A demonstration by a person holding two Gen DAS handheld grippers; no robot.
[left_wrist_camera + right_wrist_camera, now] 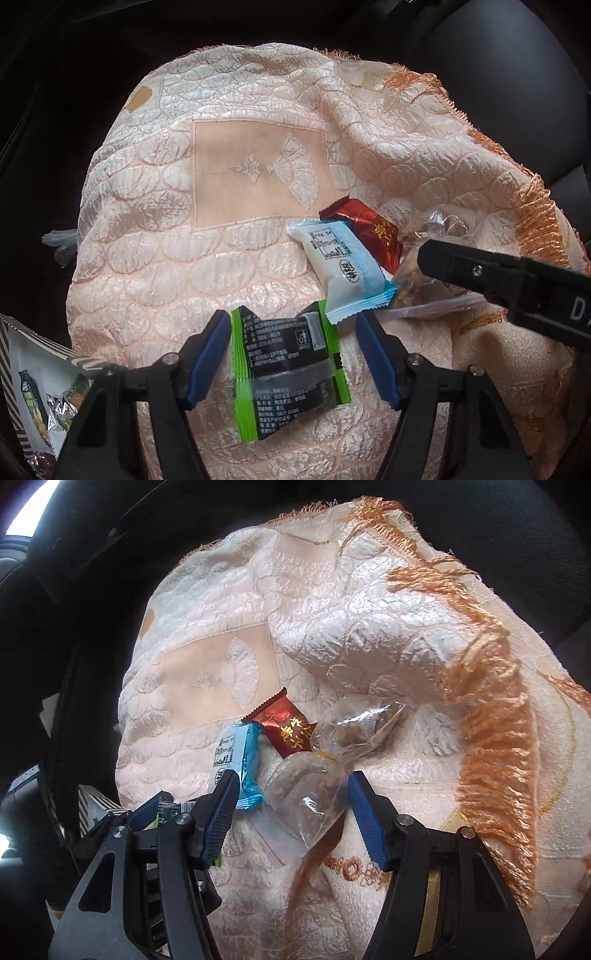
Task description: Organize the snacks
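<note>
A green-and-black snack packet (288, 369) lies on the peach quilted cloth (229, 177) between the open fingers of my left gripper (293, 325), not gripped. Beyond it lie a white-and-blue packet (347, 266) and a red packet (373, 229). A clear zip bag of snacks (424, 291) lies at the right, partly hidden by my right gripper's body. In the right wrist view my right gripper (291, 786) is open around the clear bag (314, 790), with the blue packet (236, 760) and red packet (288, 727) just beyond.
A striped paper bag (33, 373) holding several snack packets sits at the lower left. The cloth (369, 635) has an orange fringe (491, 716) and covers a dark car seat (517, 74). A crumpled plastic scrap (61, 243) lies at the cloth's left edge.
</note>
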